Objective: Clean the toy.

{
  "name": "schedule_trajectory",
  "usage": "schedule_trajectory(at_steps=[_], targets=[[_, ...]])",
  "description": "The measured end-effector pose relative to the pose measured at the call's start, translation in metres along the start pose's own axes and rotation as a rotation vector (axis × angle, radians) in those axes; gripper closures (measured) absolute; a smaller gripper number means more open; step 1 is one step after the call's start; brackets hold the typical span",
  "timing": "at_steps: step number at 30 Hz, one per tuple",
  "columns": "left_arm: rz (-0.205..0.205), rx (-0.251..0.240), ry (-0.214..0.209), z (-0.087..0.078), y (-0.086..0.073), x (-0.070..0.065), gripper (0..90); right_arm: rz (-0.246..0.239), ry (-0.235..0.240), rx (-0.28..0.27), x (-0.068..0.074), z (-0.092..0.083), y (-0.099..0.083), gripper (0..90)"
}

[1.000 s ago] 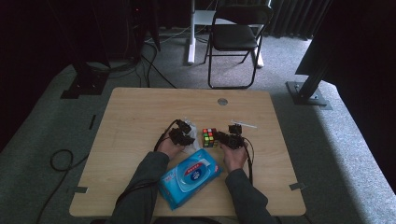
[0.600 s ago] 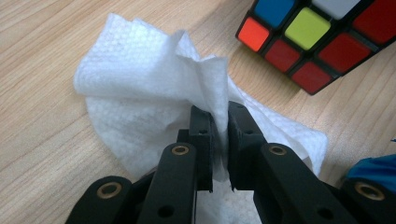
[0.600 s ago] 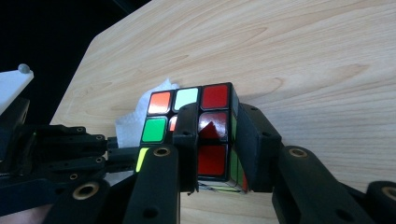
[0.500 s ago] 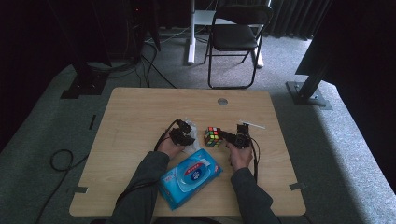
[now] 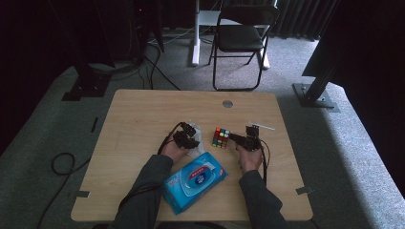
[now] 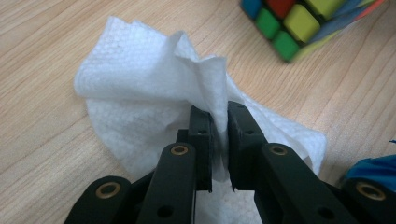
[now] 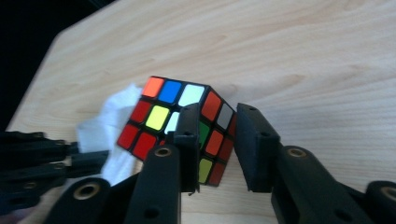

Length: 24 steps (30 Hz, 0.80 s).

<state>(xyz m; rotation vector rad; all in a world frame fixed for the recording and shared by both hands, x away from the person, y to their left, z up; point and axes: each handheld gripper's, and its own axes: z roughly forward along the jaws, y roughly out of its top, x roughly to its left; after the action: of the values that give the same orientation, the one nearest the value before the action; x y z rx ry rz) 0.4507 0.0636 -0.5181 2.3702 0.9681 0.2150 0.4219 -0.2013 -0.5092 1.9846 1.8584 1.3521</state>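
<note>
A Rubik's cube (image 5: 220, 137) sits tilted near the middle of the wooden table (image 5: 143, 114). My right gripper (image 5: 232, 138) reaches it from the right. In the right gripper view the right gripper (image 7: 217, 122) is shut on the near corner of the cube (image 7: 161, 116), with the jaws narrowly apart. My left gripper (image 5: 187, 138) is just left of the cube. The left gripper (image 6: 219, 116) is shut on a fold of a white wipe (image 6: 140, 70), which trails onto the table. The cube (image 6: 289, 23) lies beyond it.
A blue pack of wipes (image 5: 195, 180) lies between the person's forearms near the front edge, and its corner (image 6: 373, 168) is by the left jaws. A small round grommet (image 5: 228, 103) is set in the far part of the table. A folding chair (image 5: 241, 38) stands on the carpet behind.
My right gripper has shifted a little to the right and the cube has come with it, away from the wipe. The left gripper and the wipe have stayed put.
</note>
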Motion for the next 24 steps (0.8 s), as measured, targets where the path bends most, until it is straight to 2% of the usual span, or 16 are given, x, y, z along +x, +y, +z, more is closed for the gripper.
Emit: schedule_trajectory(at_steps=[4,7,14,19,24], targets=[[0.006,-0.007,0.003,-0.001,0.001,-0.001,81.5,-0.016,0.035,-0.037,0.006,-0.005,0.002,63.8],[0.008,-0.015,0.003,-0.003,0.002,-0.001,81.6,-0.026,0.044,-0.032,0.010,-0.002,0.002,61.8],[0.019,-0.042,-0.002,-0.009,0.008,-0.004,81.8,-0.030,0.048,0.003,0.016,0.012,-0.003,62.3],[0.020,-0.058,-0.003,-0.011,0.011,-0.006,82.2,-0.030,0.054,0.011,0.018,0.013,-0.002,67.0],[0.022,-0.076,-0.006,-0.014,0.015,-0.008,82.9,-0.052,0.054,0.019,0.023,0.014,-0.004,68.5]])
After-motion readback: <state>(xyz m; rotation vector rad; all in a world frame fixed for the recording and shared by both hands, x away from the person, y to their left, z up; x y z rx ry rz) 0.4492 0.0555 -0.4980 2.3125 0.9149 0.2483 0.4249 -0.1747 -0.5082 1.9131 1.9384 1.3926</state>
